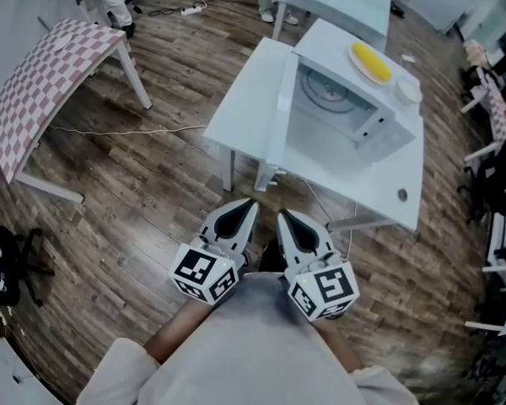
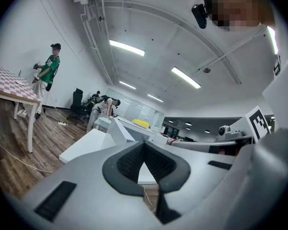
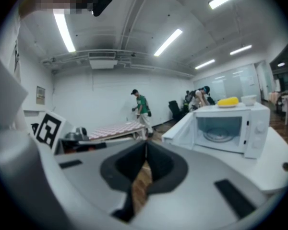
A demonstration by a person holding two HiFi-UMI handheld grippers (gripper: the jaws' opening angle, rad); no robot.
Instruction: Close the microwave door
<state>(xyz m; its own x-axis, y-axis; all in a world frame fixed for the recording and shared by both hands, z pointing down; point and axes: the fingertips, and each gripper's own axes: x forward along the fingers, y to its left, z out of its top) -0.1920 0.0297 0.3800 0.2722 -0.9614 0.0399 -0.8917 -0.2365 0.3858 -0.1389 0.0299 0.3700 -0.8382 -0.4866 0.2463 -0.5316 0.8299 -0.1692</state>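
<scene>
A white microwave (image 1: 379,125) stands on a white table (image 1: 405,194) ahead of me. Its door (image 1: 280,112) is swung wide open to the left, showing the glass turntable (image 1: 327,91) inside. In the right gripper view the microwave (image 3: 252,128) is at the right with its door (image 3: 182,123) open toward me. The left gripper (image 1: 246,206) and the right gripper (image 1: 287,218) are held close to my body, well short of the table. Both are shut with nothing between the jaws. In the left gripper view the door (image 2: 121,131) shows edge-on.
A yellow item on a plate (image 1: 371,62) and a small white bowl (image 1: 407,90) sit on top of the microwave. A second white table (image 1: 244,99) stands to its left, a checkered table (image 1: 46,78) far left. Cables cross the wood floor (image 1: 126,131). People stand at the back.
</scene>
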